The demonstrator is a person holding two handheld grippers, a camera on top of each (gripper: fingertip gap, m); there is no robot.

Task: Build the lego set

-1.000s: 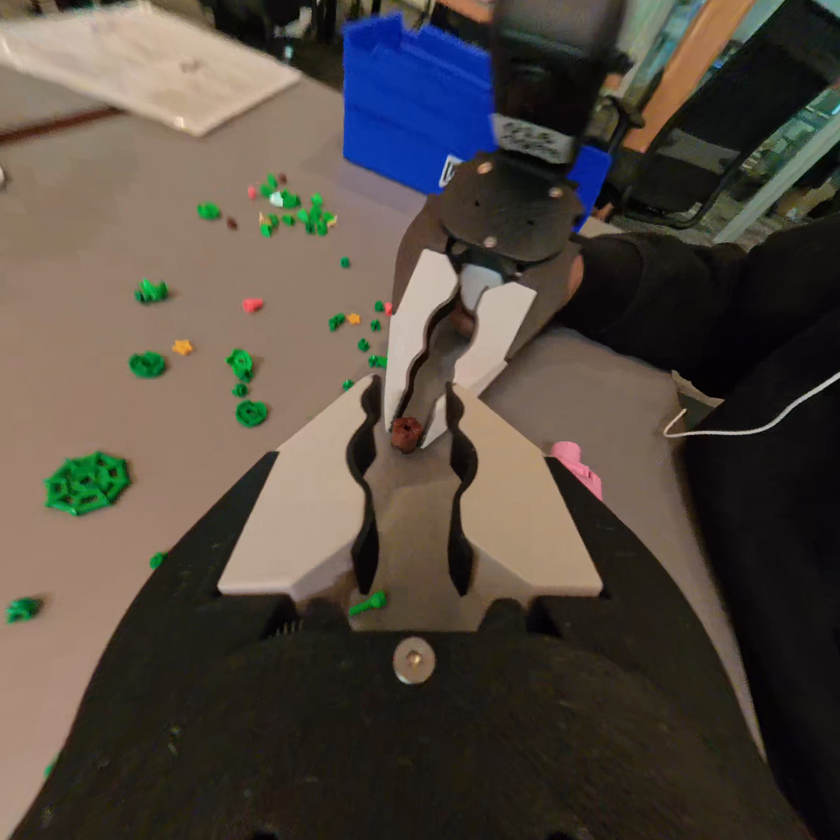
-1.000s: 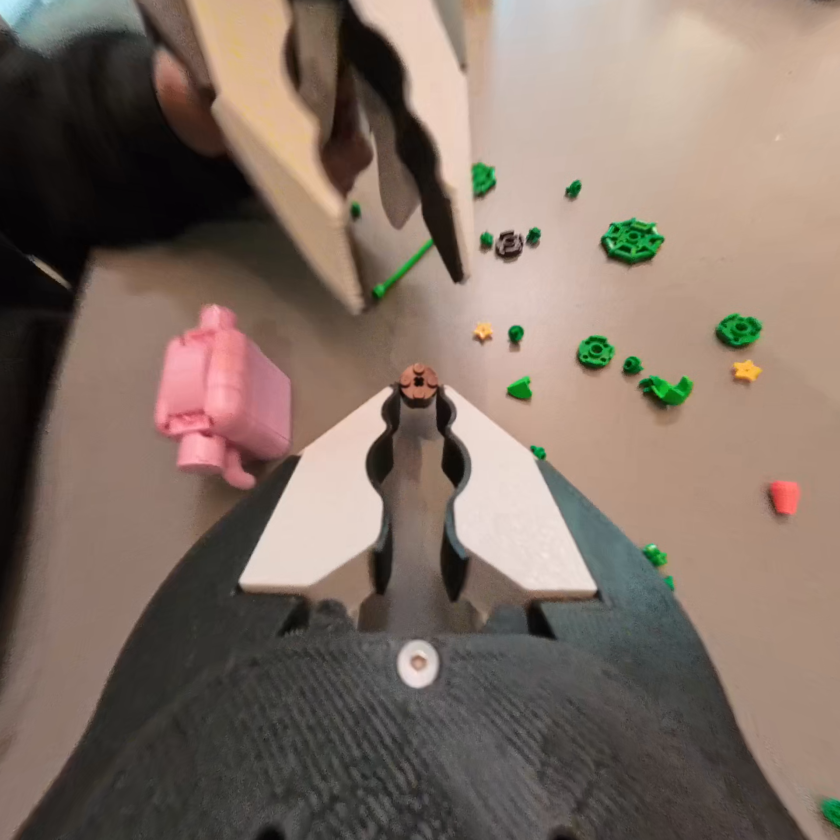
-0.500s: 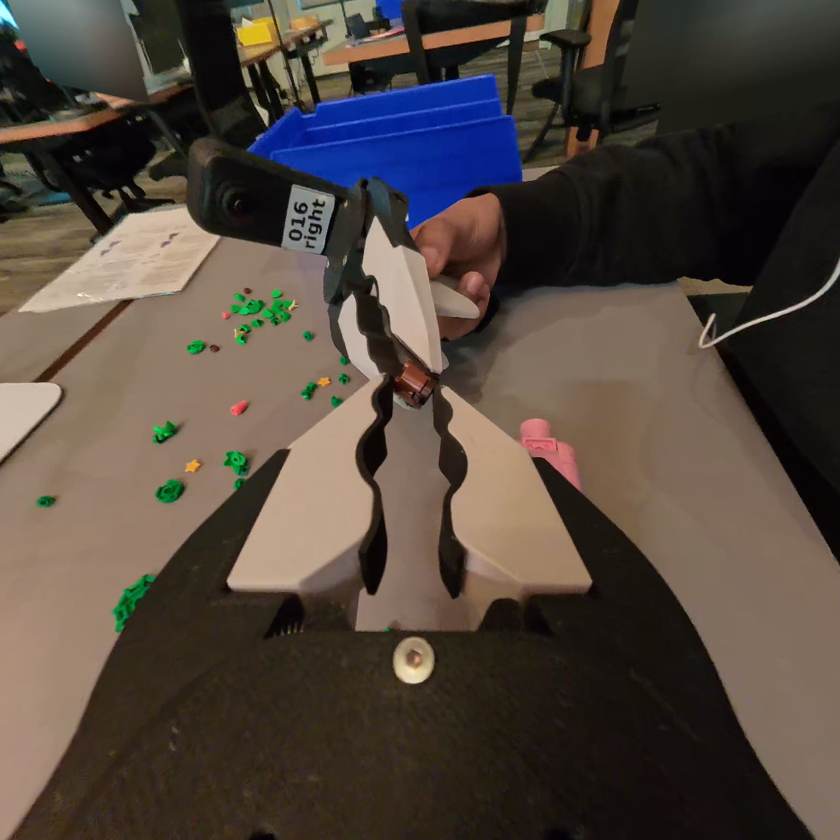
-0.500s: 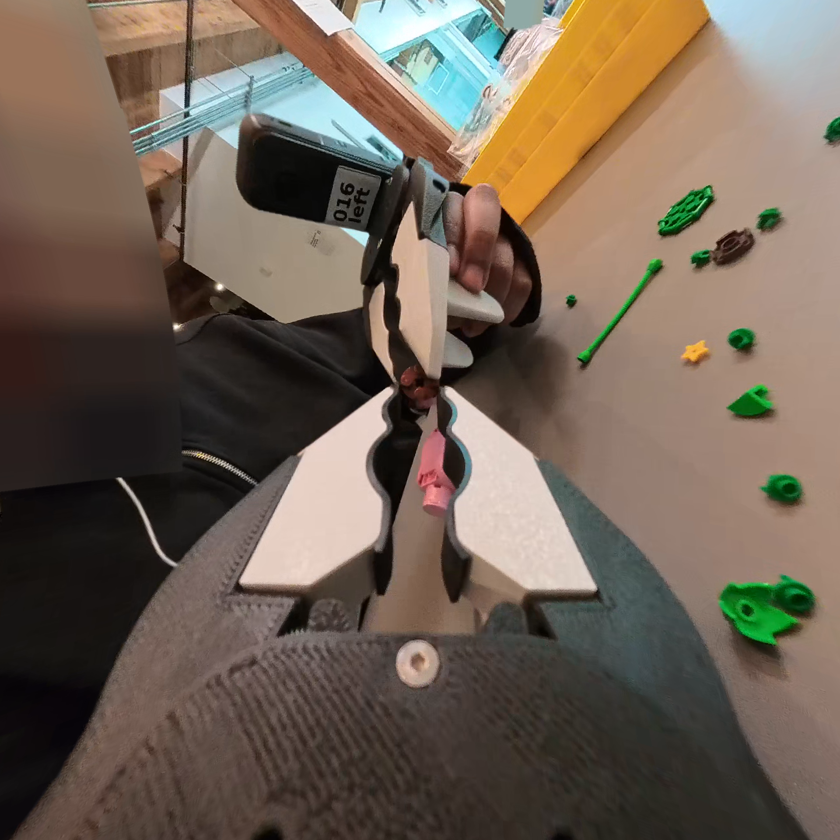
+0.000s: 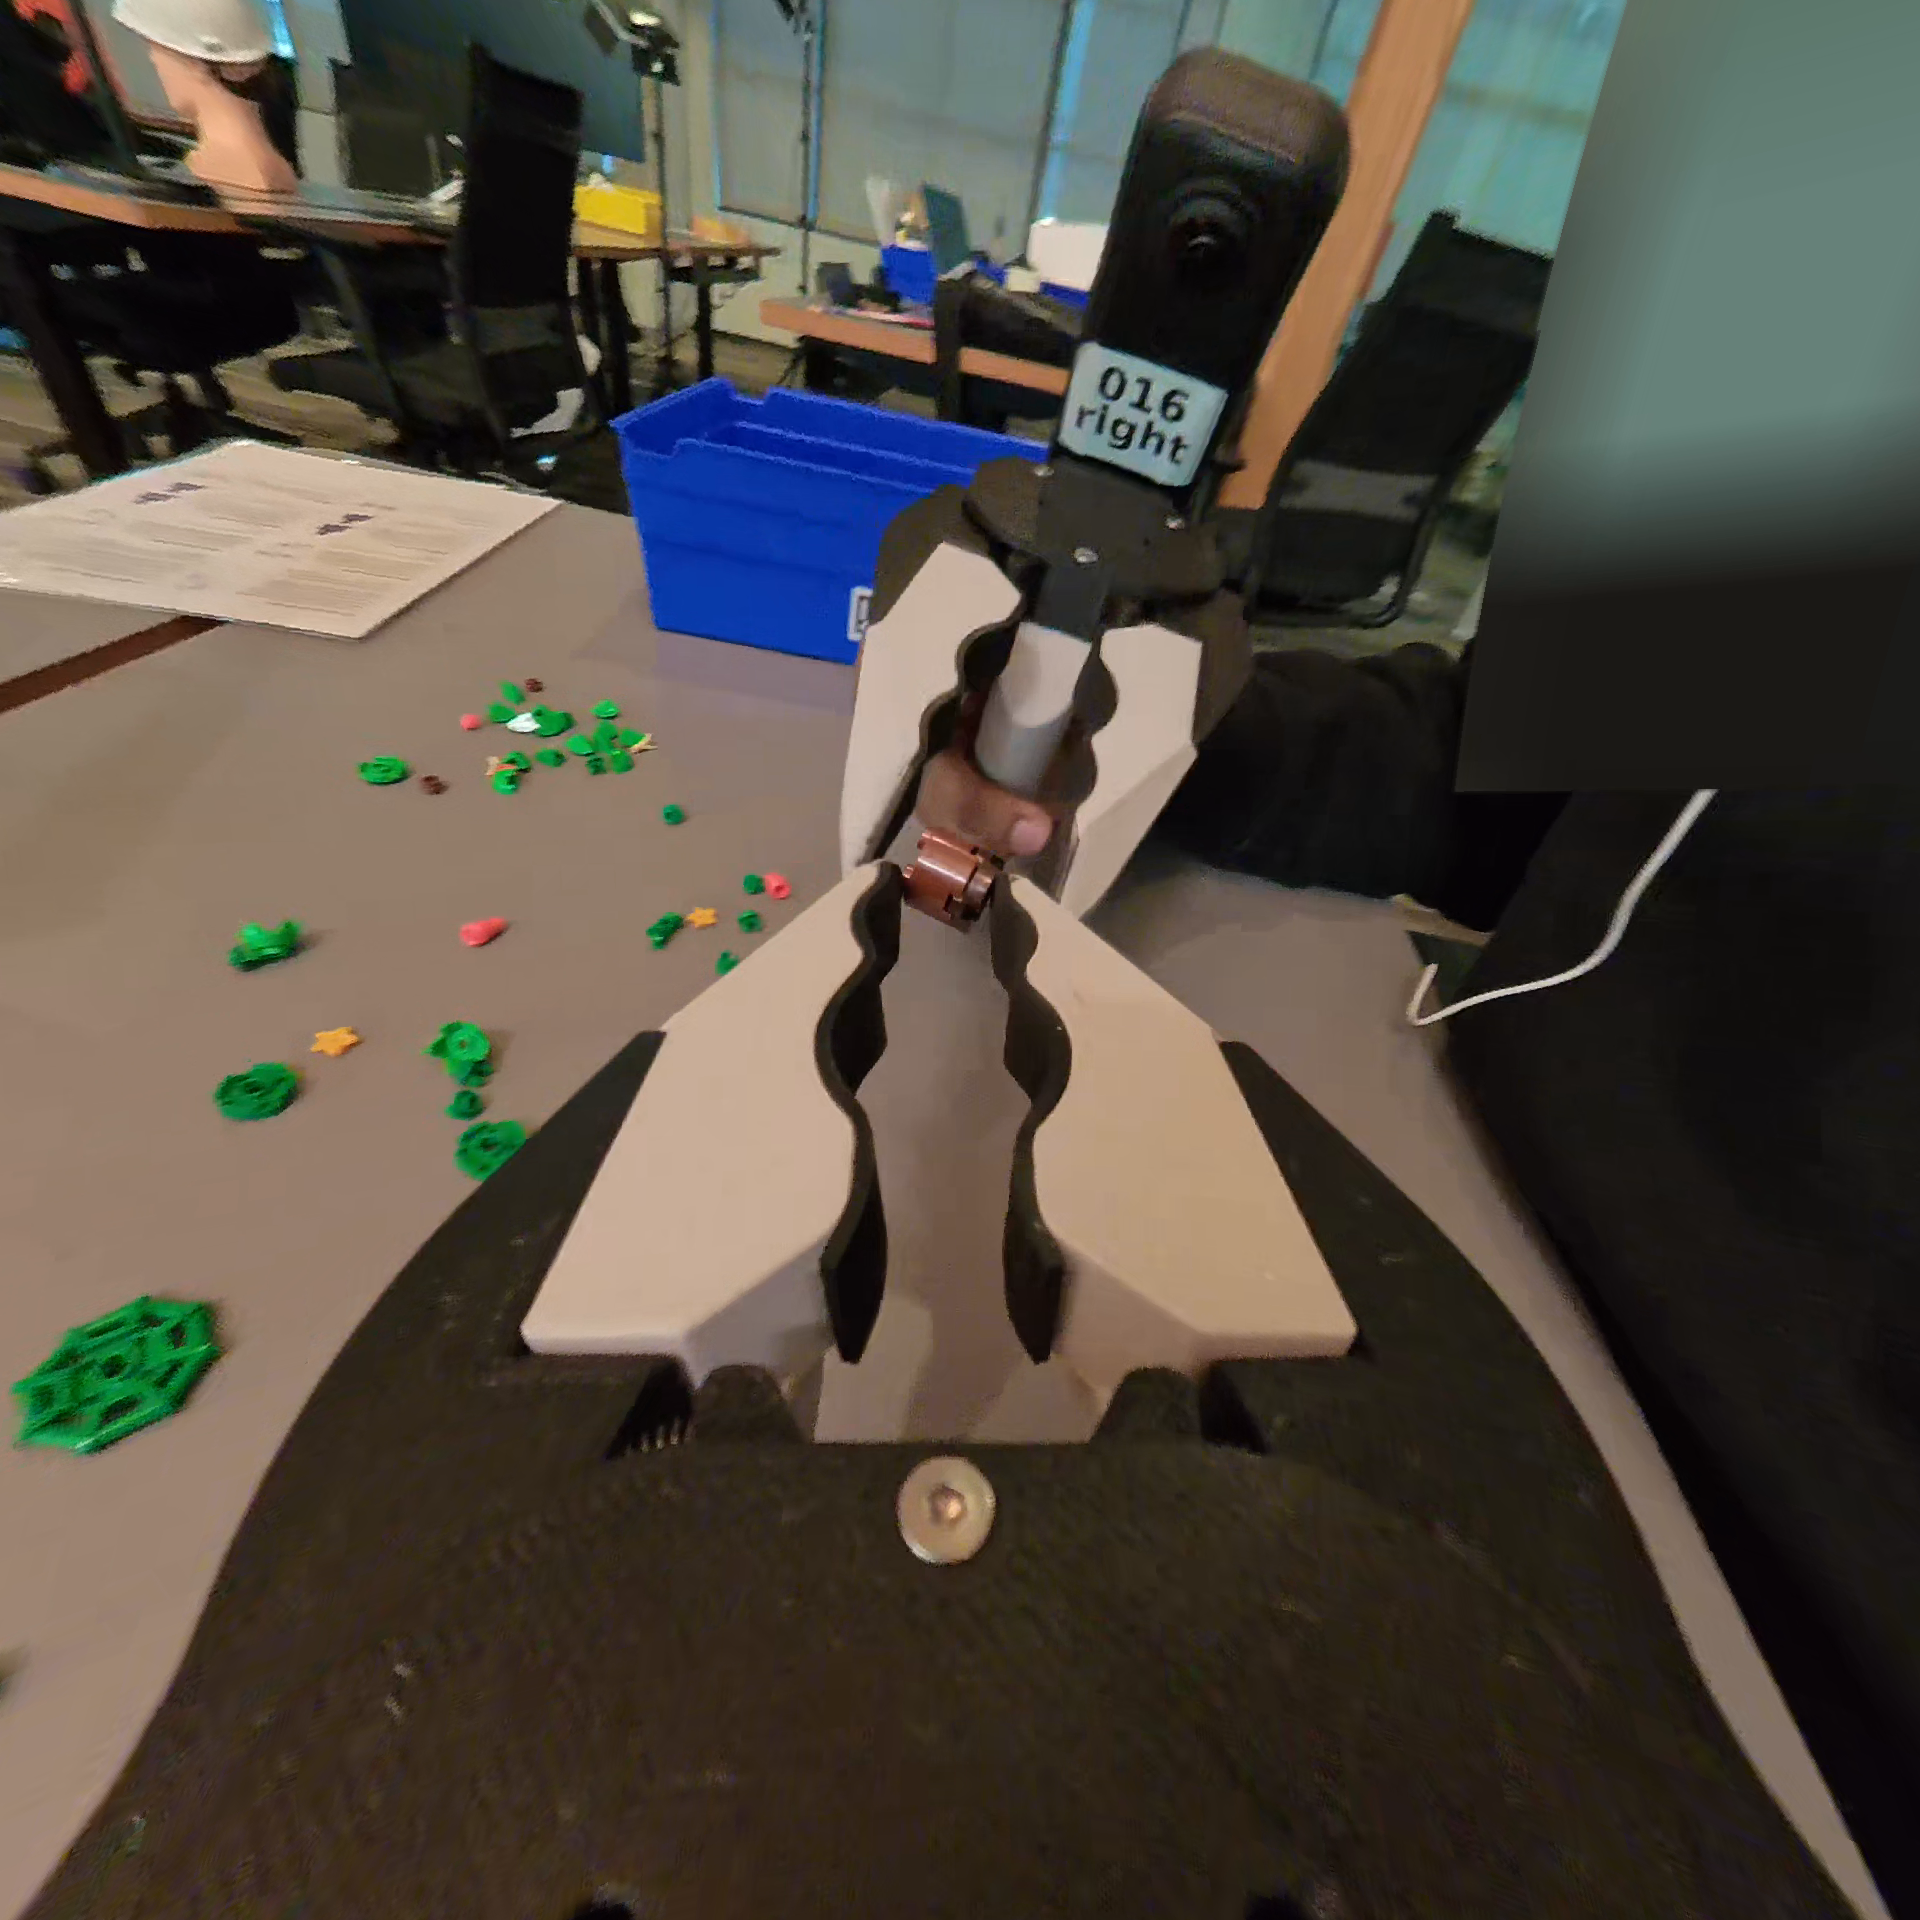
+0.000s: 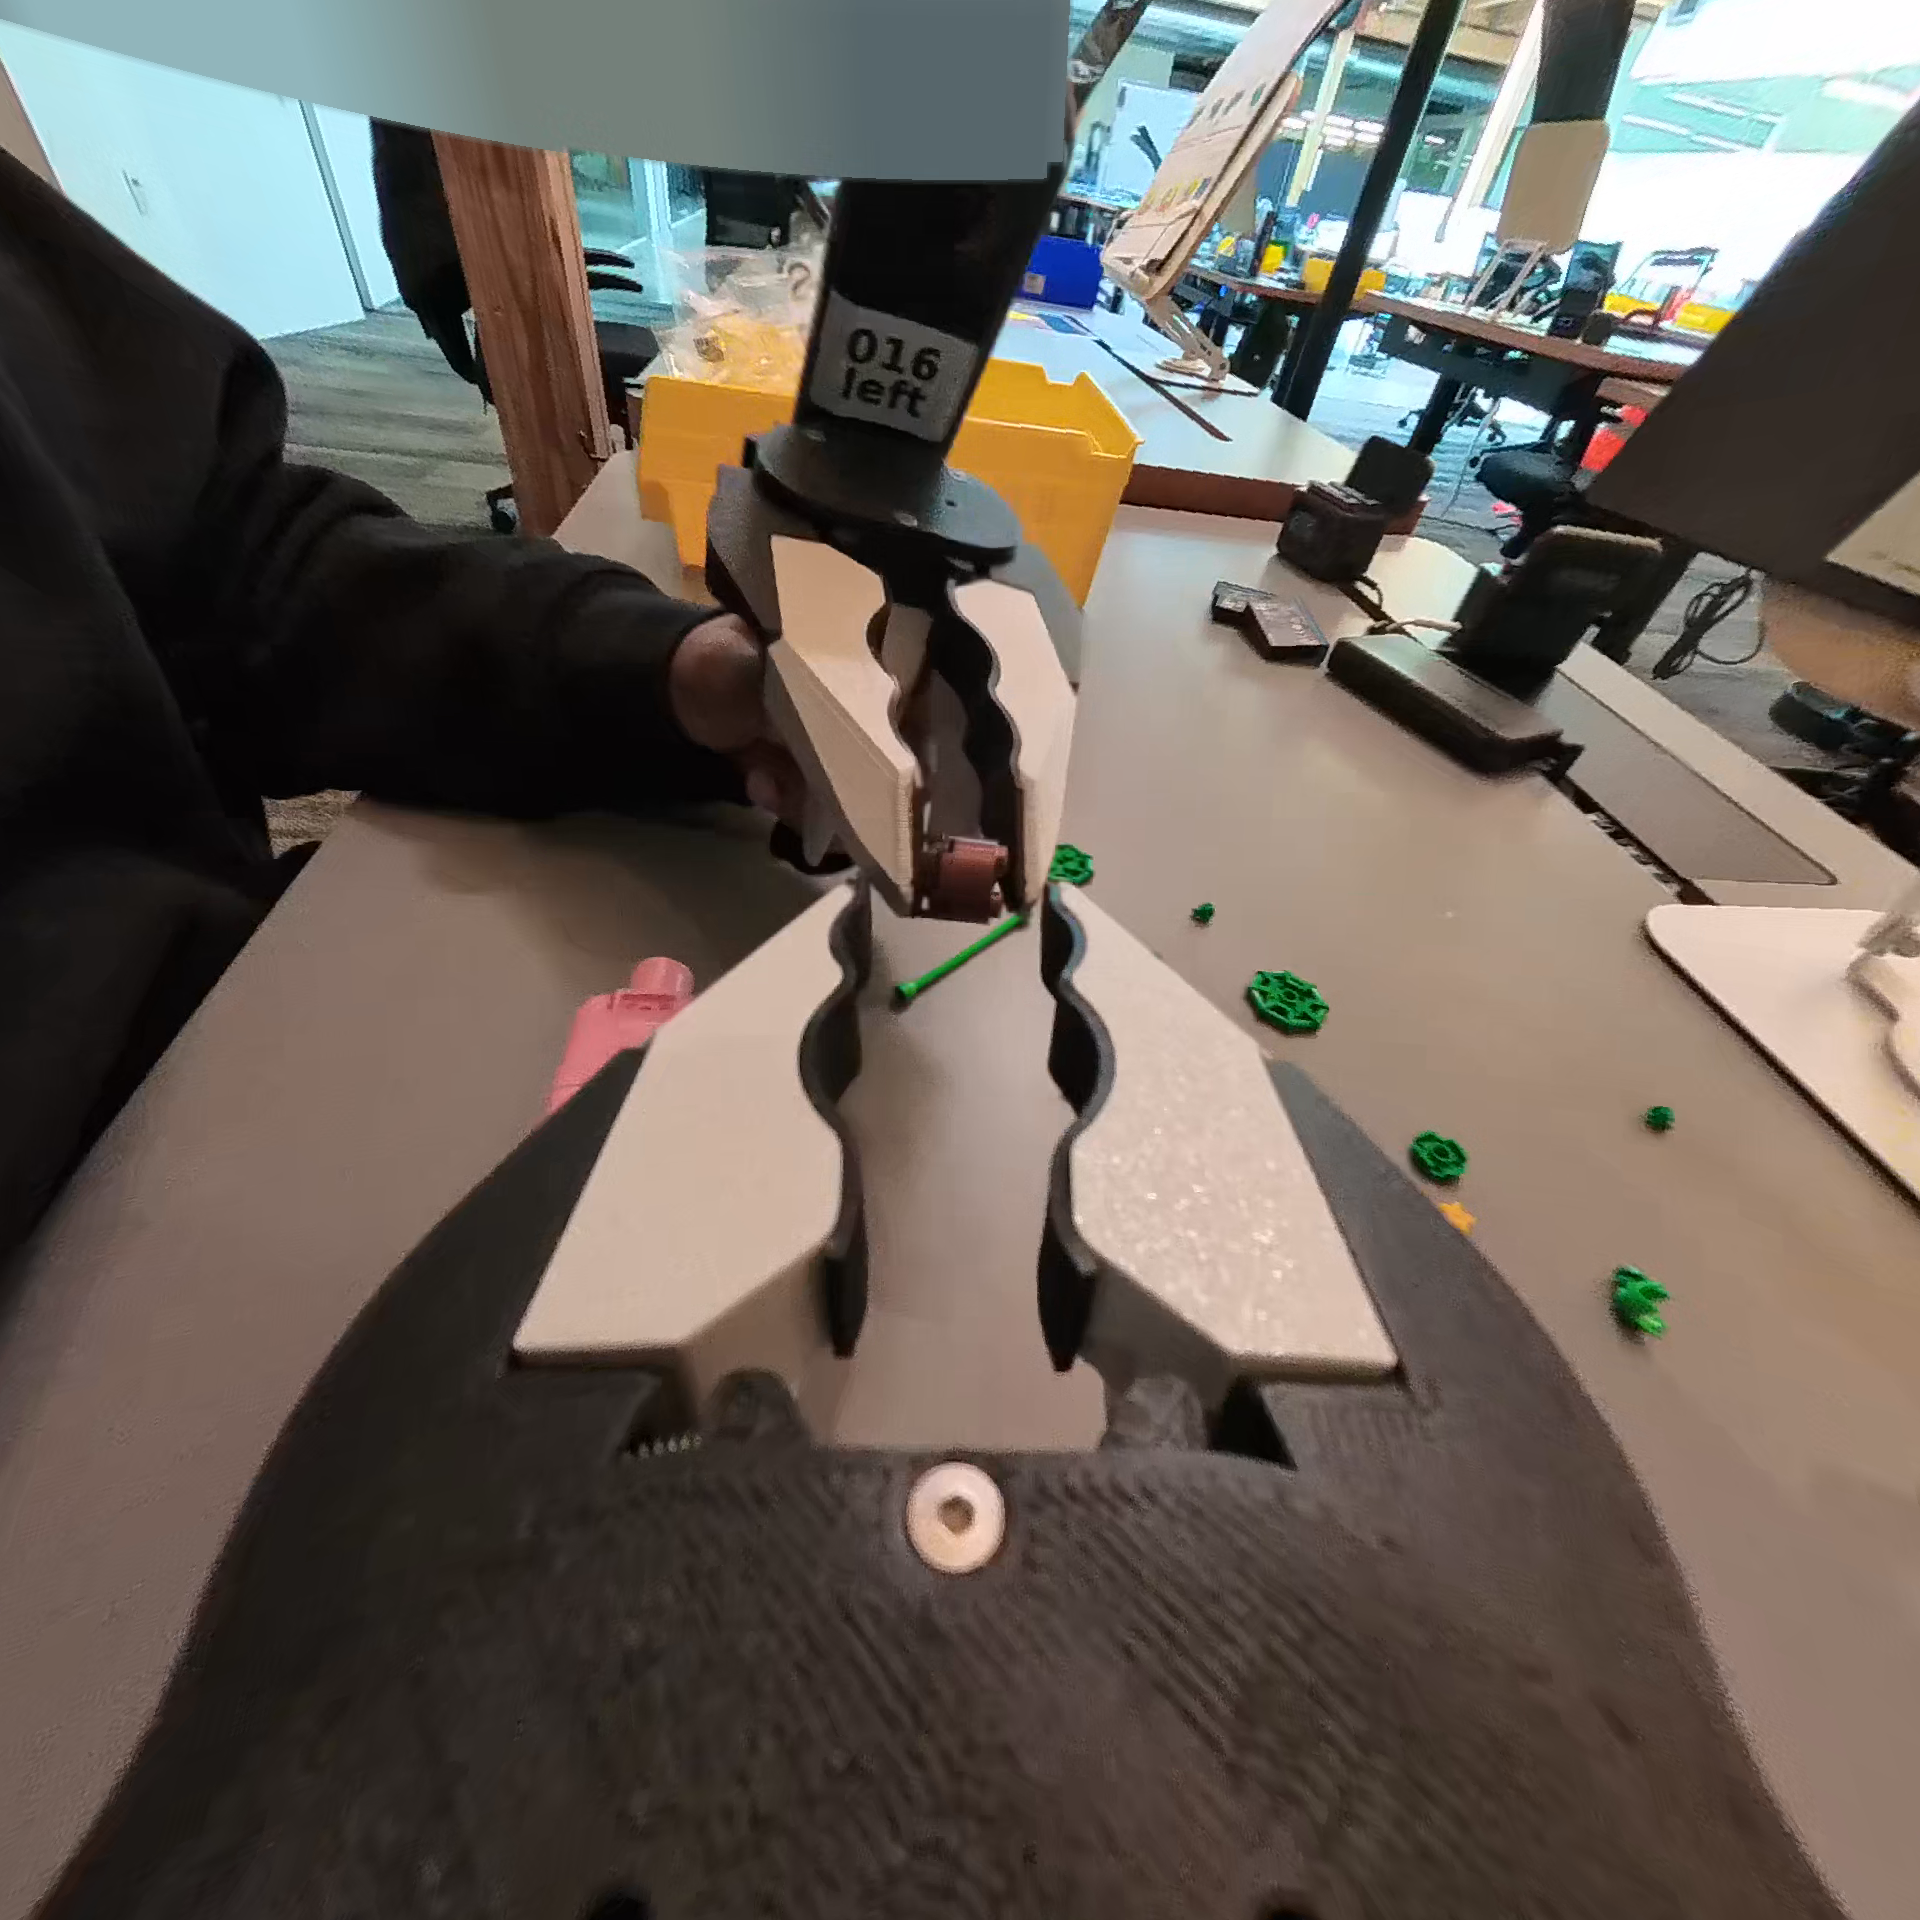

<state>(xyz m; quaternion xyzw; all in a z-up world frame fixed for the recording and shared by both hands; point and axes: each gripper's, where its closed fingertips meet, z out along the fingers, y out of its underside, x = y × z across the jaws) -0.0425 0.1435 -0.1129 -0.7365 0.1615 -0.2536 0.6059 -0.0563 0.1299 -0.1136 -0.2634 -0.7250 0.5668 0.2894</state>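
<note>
A small brown round lego piece (image 5: pixel 945 883) is held between the tips of my left gripper (image 5: pixel 943 885), which is shut on it above the grey table (image 5: pixel 260 1247). My right gripper (image 5: pixel 966 847) faces it tip to tip, open and empty. In the right wrist view my right gripper (image 6: pixel 954 899) stands open with its tips on either side of the left gripper (image 6: pixel 966 878) and the brown piece (image 6: pixel 961 871). A hand behind each gripper holds it.
Loose green pieces, among them a web piece (image 5: pixel 114 1371), a green rod (image 6: pixel 956 961), and yellow stars and red cones lie scattered on the table. A pink tool (image 6: pixel 613 1029) lies near the person. A blue bin (image 5: pixel 790 520), yellow bin (image 6: pixel 1039 457) and paper sheet (image 5: pixel 260 540) stand at the edges. My left and right fingertips are right by each other.
The brown piece has passed from my right gripper to my left. The right gripper has opened and the left has shut on it. Both grippers rose and turned to face each other.
</note>
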